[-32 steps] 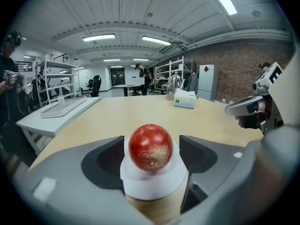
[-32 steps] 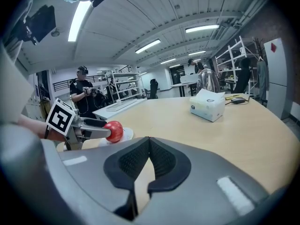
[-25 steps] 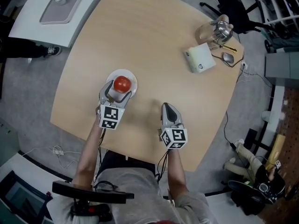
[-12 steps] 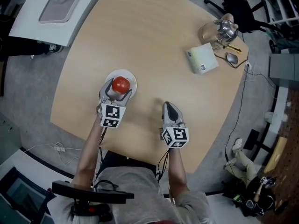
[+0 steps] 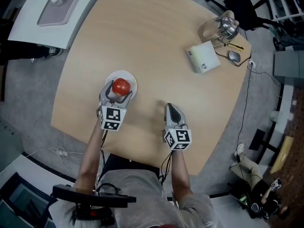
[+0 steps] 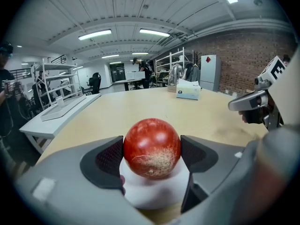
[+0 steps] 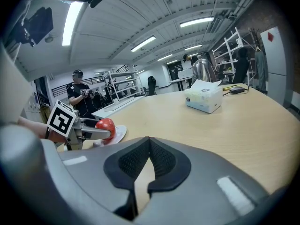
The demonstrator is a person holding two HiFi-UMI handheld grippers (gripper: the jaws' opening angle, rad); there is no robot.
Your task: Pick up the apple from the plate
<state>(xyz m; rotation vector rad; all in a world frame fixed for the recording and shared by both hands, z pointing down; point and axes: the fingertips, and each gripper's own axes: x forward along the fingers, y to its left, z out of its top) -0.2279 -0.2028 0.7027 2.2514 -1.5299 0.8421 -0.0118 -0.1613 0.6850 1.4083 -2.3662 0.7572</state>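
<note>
Head view: L gripper [image 5: 120, 92] sits left of centre, jaws either side of the red apple [image 5: 121, 85], which is over the small white plate [image 5: 130, 77] on the light wood table [image 5: 156, 42]. R gripper [image 5: 171, 109] is lower centre, well apart from the plate, jaws together, pointing up the frame. Upper right: white tissue box [image 5: 203, 58], metal kettle [image 5: 224, 26] and a mouse [image 5: 232, 56] near the table edge. A white desk [image 5: 47, 8] fills the upper left corner.

L gripper view: both dark pads [image 6: 108, 159] press on the apple [image 6: 151, 146] at frame centre, so the gripper [image 6: 152, 154] is clamped on it. Plate [image 6: 157, 193] shows directly below the fruit; can't tell if the apple is lifted clear or touching it. R gripper [image 6: 255, 102] appears at the right edge. Tissue box [image 6: 188, 89] and kettle [image 6: 174, 74] sit far back, centre.

R gripper view: jaws of R gripper [image 7: 149, 159] are closed pad to pad at lower centre, nothing between them. Mid-left: apple [image 7: 106, 125] in L gripper [image 7: 84, 128], above the plate [image 7: 118, 134]. Tissue box [image 7: 204, 99] and kettle [image 7: 199, 71] are right of centre. A person [image 7: 77, 92] stands in the left background.
</note>
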